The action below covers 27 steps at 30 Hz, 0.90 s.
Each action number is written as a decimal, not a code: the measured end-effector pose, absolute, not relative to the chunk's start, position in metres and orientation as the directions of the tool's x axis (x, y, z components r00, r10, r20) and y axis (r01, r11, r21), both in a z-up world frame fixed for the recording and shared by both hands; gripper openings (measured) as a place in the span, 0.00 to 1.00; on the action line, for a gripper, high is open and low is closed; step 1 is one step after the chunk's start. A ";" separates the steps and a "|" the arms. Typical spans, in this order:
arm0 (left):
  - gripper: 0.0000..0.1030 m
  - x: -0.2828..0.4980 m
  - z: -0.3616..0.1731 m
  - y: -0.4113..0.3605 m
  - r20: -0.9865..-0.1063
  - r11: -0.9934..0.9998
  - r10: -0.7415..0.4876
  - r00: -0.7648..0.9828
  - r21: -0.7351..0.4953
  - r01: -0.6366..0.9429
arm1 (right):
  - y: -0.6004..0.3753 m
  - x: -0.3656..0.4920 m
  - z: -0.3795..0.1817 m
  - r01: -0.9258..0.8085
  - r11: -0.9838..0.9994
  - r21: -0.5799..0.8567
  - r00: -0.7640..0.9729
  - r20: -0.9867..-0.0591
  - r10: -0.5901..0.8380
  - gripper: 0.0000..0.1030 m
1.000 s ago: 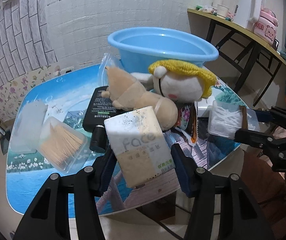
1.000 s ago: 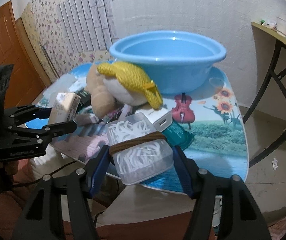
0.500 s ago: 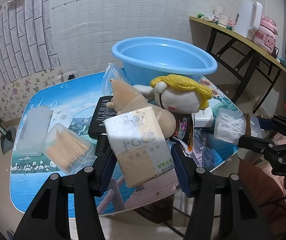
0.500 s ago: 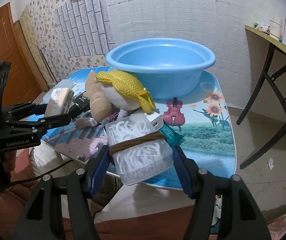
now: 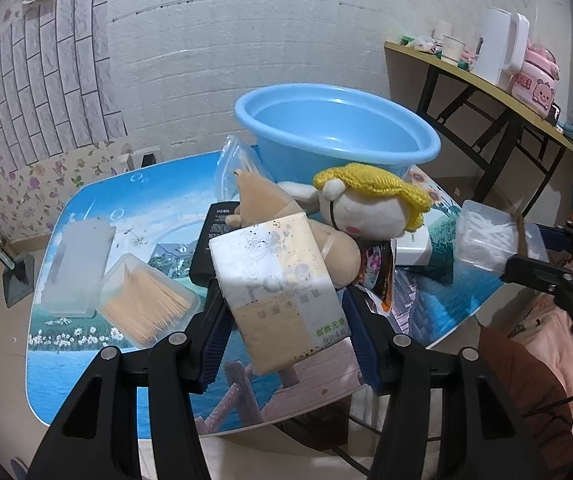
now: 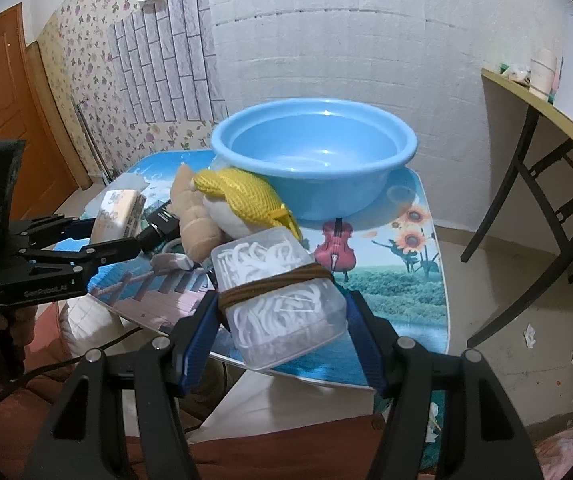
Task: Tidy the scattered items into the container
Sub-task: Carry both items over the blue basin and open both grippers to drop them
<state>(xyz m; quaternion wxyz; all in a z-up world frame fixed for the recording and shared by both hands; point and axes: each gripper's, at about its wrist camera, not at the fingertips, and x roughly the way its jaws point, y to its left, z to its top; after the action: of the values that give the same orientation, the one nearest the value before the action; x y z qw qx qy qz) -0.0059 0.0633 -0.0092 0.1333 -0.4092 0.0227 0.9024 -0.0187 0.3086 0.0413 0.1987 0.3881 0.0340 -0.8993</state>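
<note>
My left gripper [image 5: 286, 336] is shut on a white and beige tissue pack [image 5: 278, 288], held above the near edge of the printed table [image 5: 86, 360]. My right gripper [image 6: 282, 336] is shut on a clear box of white floss picks [image 6: 278, 292] bound with a brown band, held over the table's near edge. The blue basin [image 5: 334, 132] [image 6: 314, 152] stands empty at the back of the table. A plush doll with yellow knitted hair [image 5: 362, 204] [image 6: 230, 200] lies in front of it. A clear toothpick box [image 5: 146, 296] and a frosted box [image 5: 74, 264] lie at the left.
A black charger [image 5: 214, 244], a white power bank [image 5: 414, 246], a snack packet [image 5: 378, 276] and a plastic bag [image 5: 230, 164] surround the doll. A side table [image 5: 486, 84] with a kettle stands at the right wall. A brown door [image 6: 2, 120] is at the left.
Both grippers rose and drew back from the table with their loads, so the basin and doll look smaller and farther. Both grips are unchanged.
</note>
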 end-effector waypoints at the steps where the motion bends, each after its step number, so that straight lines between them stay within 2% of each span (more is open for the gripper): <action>1: 0.53 -0.007 -0.008 0.063 -0.744 -0.964 0.221 -0.631 -0.069 -0.257 | 0.310 -0.018 0.044 0.384 -0.918 0.099 -0.622 -0.706 -0.337 0.60; 27: 0.53 -0.026 0.032 0.062 -0.699 -0.970 0.222 -0.680 -0.085 -0.229 | 0.320 -0.036 0.087 0.389 -0.911 0.137 -0.667 -0.640 -0.381 0.60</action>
<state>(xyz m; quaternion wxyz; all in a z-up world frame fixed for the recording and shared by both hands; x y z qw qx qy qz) -0.0256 0.0616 0.0318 0.1229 -0.3809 0.0045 0.9164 -0.0361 0.3196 0.0875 0.2111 0.3489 0.0057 -0.9131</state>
